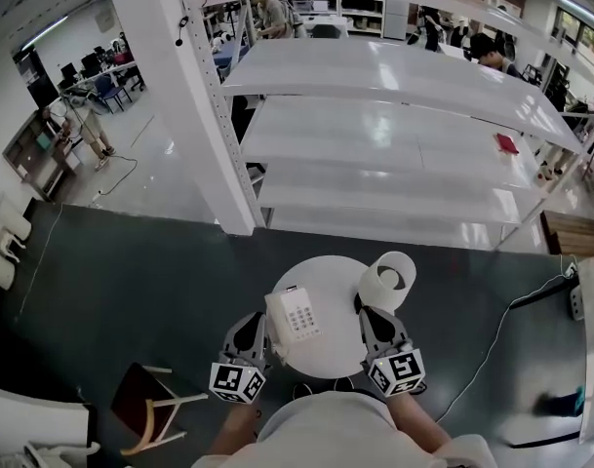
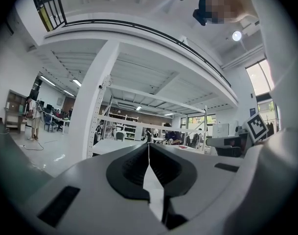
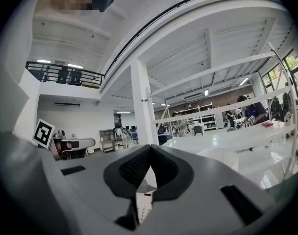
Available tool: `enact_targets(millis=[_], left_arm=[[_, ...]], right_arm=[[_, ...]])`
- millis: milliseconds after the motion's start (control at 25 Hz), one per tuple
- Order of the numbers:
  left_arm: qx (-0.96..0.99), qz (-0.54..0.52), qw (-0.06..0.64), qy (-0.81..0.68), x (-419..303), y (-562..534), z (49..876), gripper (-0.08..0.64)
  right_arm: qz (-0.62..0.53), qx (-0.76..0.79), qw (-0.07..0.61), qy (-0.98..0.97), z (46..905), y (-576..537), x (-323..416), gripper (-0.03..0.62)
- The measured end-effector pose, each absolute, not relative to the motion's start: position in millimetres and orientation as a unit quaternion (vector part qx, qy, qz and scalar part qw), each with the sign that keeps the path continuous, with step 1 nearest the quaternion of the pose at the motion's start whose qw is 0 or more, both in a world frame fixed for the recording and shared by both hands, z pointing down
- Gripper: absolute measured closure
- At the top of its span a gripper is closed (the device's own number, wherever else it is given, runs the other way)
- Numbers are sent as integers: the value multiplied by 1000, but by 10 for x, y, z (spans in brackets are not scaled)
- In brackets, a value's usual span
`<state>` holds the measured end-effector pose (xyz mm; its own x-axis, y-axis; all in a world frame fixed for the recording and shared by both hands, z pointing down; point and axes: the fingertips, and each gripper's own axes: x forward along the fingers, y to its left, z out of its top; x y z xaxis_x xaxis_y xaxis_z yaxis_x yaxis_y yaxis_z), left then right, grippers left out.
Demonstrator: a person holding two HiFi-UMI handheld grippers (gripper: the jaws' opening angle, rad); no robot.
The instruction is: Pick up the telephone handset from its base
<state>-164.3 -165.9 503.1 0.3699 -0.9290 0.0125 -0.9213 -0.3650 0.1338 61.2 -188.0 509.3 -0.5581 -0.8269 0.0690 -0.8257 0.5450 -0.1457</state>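
White handset (image 1: 278,328) is lying on its base (image 1: 302,314), unlifted; left claw (image 1: 252,324) at nine o'clock and right claw (image 1: 373,318) at three are hovering closed, empty.

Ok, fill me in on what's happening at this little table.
A person holds a two-jaw gripper in each hand over a small round white table. On it sit a white push-button telephone and a white hollow-cored roll. The left gripper is at the phone's left side and the right gripper at its right, near the roll. Both have their jaws shut on nothing. The handset appears to lie on its base, not yet lifted.
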Motion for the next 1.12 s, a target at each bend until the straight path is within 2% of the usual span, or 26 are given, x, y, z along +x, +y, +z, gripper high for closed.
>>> enact_targets(millis=[680, 1120], left_arm=[[809, -29, 54, -584, -1796, -1627, 5038, 538], [801, -32, 57, -596, -1954, -1621, 5061, 538]], right_arm=[[-112, -427, -22, 897, 5385, -1905, 305, 583], [-138, -402, -77, 902, 6000, -1997, -98, 581]])
